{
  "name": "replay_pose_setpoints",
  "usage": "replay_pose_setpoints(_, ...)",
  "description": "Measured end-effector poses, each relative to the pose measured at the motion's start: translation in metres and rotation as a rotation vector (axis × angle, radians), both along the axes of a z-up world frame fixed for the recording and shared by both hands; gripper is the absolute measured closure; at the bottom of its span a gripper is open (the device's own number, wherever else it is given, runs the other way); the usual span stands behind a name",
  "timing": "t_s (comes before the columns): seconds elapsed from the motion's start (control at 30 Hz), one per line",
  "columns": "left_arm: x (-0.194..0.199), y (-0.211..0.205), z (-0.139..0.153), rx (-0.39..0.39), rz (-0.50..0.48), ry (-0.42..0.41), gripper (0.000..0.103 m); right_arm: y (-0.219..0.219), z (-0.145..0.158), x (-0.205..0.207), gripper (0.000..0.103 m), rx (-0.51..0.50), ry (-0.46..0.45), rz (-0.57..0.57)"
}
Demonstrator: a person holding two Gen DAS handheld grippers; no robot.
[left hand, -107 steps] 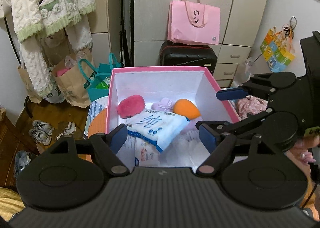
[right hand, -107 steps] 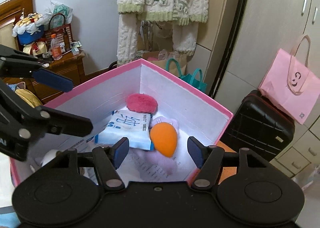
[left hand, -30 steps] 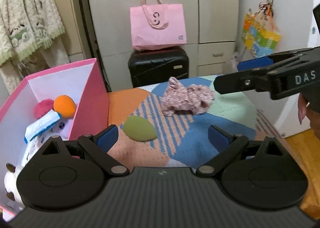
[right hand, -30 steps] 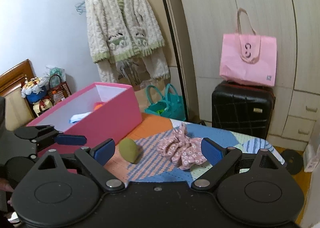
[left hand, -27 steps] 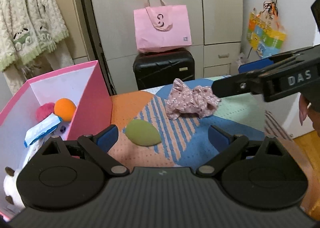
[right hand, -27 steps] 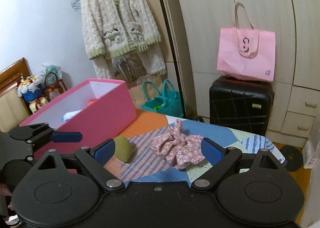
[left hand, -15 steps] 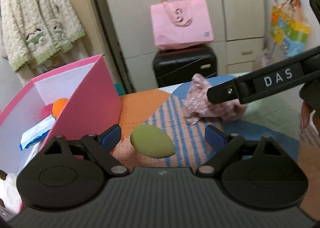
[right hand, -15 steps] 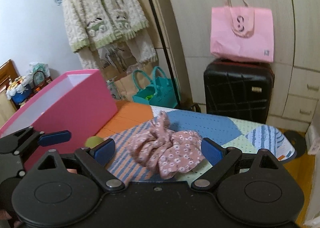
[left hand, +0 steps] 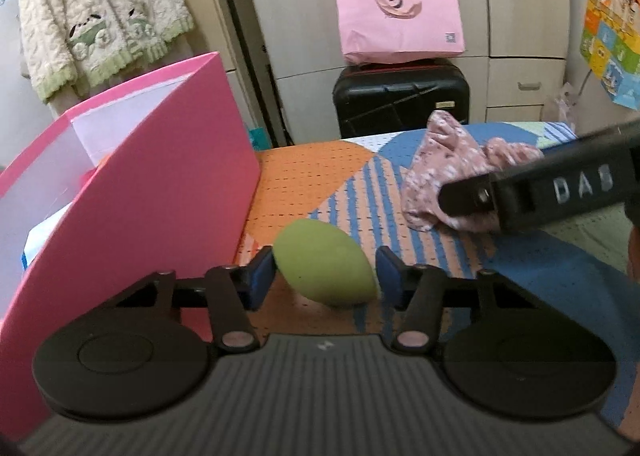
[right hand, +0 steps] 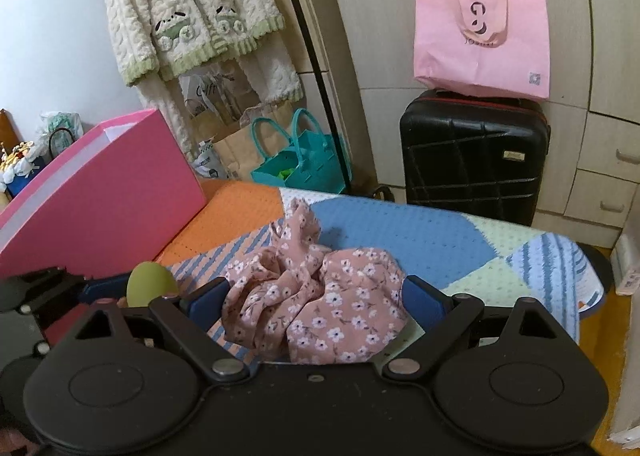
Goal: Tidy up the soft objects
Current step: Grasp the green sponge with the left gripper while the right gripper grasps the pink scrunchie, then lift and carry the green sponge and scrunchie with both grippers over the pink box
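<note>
A green egg-shaped sponge (left hand: 324, 264) lies on the patterned mat next to the pink box (left hand: 132, 192). My left gripper (left hand: 325, 276) is open with its blue pads on either side of the sponge, close to it. A pink floral cloth (right hand: 316, 304) lies crumpled on the mat. My right gripper (right hand: 316, 302) is open with its pads on either side of the cloth. The sponge also shows in the right wrist view (right hand: 150, 282), and the cloth in the left wrist view (left hand: 456, 164).
The pink box (right hand: 100, 200) stands on the left of the mat (right hand: 400, 232) with soft items inside. Beyond the mat's far edge stand a black suitcase (right hand: 476, 156) with a pink bag (right hand: 480, 36), a teal bag (right hand: 300, 164) and a hanging cardigan (right hand: 188, 4).
Both grippers moved away from the box and down to the mat. The left narrowed its jaws around the green sponge; the right came in around the floral cloth.
</note>
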State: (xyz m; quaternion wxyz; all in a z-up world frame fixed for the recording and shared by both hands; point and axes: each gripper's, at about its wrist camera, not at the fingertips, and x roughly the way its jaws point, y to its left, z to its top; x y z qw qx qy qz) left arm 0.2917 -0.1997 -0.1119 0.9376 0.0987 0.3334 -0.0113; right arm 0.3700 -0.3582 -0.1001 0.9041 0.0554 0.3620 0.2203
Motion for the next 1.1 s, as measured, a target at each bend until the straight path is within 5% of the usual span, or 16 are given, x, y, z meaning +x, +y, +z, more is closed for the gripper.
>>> replay_pose_setpoints(0.1,0.003,0.004,0.000,-0.014,0.001,0.000,0.057,0.003,-0.004,-0.002,0.012,-0.024,-0.016,-0.006)
replay_pose_setpoints(0.17,0.003,0.003,0.000,-0.011,-0.002,-0.003,0.058,0.008,-0.005,-0.006,0.027,-0.074,-0.048,-0.013)
replay_pose_setpoints(0.23,0.002,0.002,0.000,-0.009,-0.003,-0.009,0.059,0.012,-0.005,-0.011,0.054,-0.128,-0.082,-0.008)
replay_pose_setpoints(0.43,-0.004,0.004,0.002,-0.024,-0.014,-0.019,0.060,0.015,-0.001,-0.030,0.080,-0.165,-0.099,-0.024)
replay_pose_setpoints(1.1,-0.056,0.022,0.030,-0.122,-0.108,0.022,0.060,0.014,0.020,-0.113,0.080,-0.075,-0.085,-0.102)
